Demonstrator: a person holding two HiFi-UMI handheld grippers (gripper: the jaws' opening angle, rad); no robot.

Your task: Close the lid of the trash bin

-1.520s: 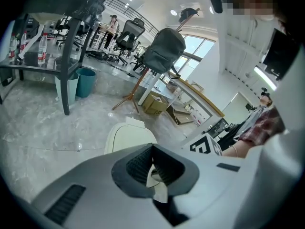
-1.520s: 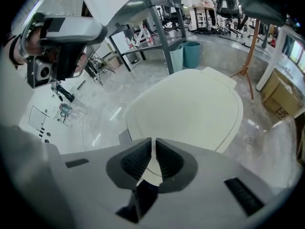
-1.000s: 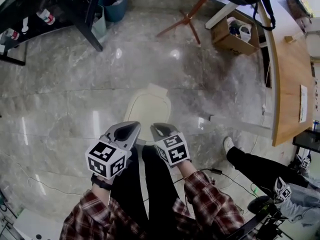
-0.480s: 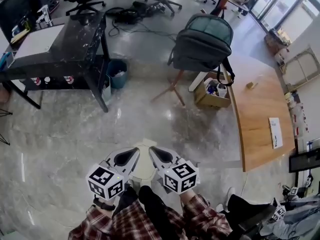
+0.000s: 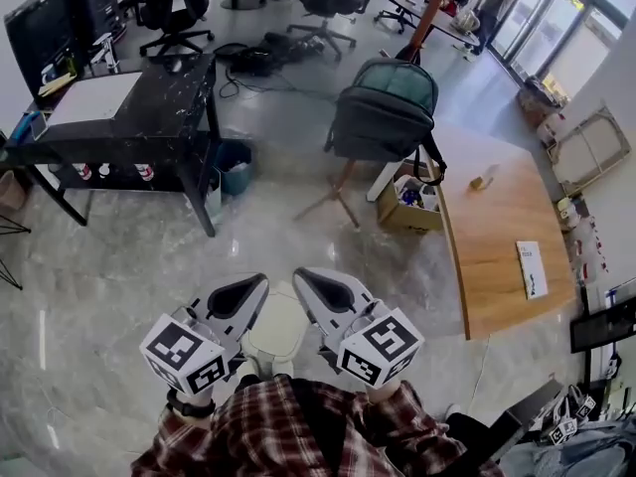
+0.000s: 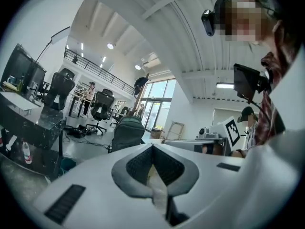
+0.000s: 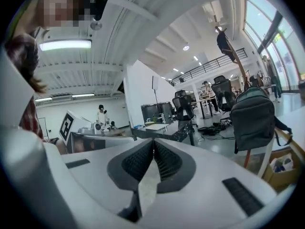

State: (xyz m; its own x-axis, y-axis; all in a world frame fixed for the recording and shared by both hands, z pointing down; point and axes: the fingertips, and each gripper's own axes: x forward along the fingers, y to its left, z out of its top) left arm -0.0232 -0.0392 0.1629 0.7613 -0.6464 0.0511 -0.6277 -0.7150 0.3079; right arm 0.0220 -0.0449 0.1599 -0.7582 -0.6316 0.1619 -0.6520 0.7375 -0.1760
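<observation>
A cream trash bin [image 5: 276, 331] stands on the floor just in front of my legs, partly hidden by both grippers. Its top reads as a smooth cream oval, and I cannot tell whether the lid lies fully down. My left gripper [image 5: 250, 287] is held above the bin's left side and my right gripper [image 5: 306, 278] above its right side. Neither one touches the bin. In the left gripper view the left gripper [image 6: 152, 147] has its jaws meeting at the tip with nothing between them. The right gripper [image 7: 153, 142] shows the same in its own view.
A black desk [image 5: 129, 97] stands at the far left with a teal bin [image 5: 236, 167] under it. A backpack [image 5: 383, 107] hangs on a wooden stand ahead, beside a cardboard box [image 5: 409, 202]. A wooden table [image 5: 492, 246] runs along the right. Grey marble floor [image 5: 119, 266] surrounds me.
The head view has tilted up from the floor to take in the room. Both grippers have drawn back toward my body, either side of the bin, and stay shut.
</observation>
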